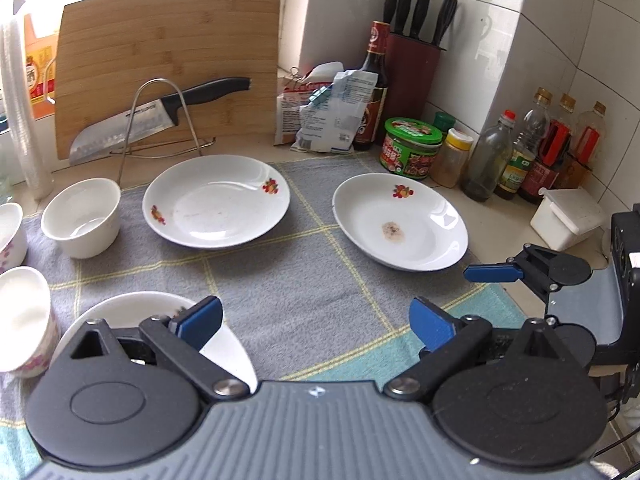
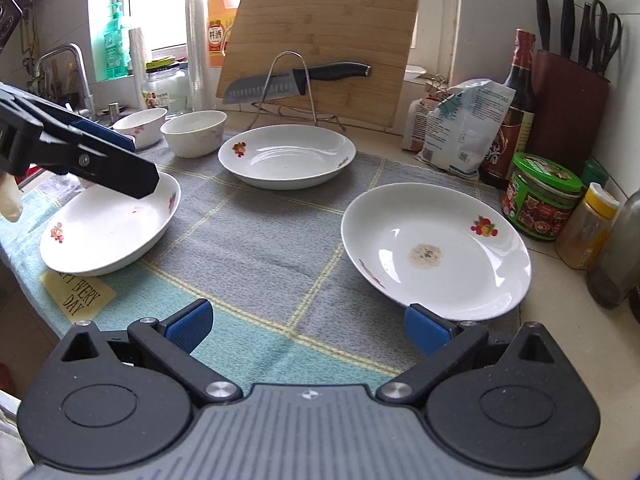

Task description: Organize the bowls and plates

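Observation:
Three white plates with fruit prints lie on a checked cloth (image 2: 280,240). The far plate (image 1: 216,202) (image 2: 286,156) sits at the back. A stained plate (image 1: 400,222) (image 2: 436,252) lies to the right, its near rim just beyond the right fingertip of my open right gripper (image 2: 308,326). My left gripper (image 1: 316,322) is open and empty, with its left finger above the rim of the near-left plate (image 1: 152,308) (image 2: 108,232). A plain white bowl (image 1: 82,218) (image 2: 194,132) and a floral bowl (image 1: 10,232) (image 2: 140,122) stand at the back left. A floral cup (image 1: 24,320) tilts at the left edge.
A bamboo cutting board (image 1: 168,60) and a knife (image 1: 160,116) on a wire rack stand behind the plates. Snack bags (image 1: 328,108), a knife block (image 1: 412,68), a green jar (image 1: 412,148), several bottles (image 1: 516,156) and a white box (image 1: 568,220) line the right. A tap (image 2: 68,68) is at far left.

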{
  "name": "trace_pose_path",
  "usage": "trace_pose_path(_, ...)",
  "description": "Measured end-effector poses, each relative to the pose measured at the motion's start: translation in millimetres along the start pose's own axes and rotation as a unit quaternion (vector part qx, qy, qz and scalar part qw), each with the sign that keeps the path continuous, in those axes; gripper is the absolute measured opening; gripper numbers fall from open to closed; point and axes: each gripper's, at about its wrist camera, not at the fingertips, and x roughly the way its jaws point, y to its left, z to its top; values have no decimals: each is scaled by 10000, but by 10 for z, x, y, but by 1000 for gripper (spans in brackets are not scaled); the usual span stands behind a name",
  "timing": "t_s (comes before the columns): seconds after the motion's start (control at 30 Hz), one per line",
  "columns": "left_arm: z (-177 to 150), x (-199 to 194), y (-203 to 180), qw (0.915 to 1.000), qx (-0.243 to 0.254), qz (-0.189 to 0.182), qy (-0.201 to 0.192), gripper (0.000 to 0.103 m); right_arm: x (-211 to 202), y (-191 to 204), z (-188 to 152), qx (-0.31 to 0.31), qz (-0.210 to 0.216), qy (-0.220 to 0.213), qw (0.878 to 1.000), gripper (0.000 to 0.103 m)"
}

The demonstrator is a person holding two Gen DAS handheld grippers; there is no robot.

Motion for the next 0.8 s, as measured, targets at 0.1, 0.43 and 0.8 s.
trace_pose_path(0.1, -109, -67, 125, 9998, -152, 155, 10, 99, 56, 140, 41, -112, 129, 10, 9999, 103)
trace_pose_path(0.43, -429, -309, 790, 9994, -98, 272, 175, 99, 322, 672, 220, 175, -18, 167, 9997, 103)
trace_pose_path(0.8, -870, -503, 1536, 9964, 593, -28, 606, 99, 684, 1186, 502, 819, -133, 334, 9960, 103)
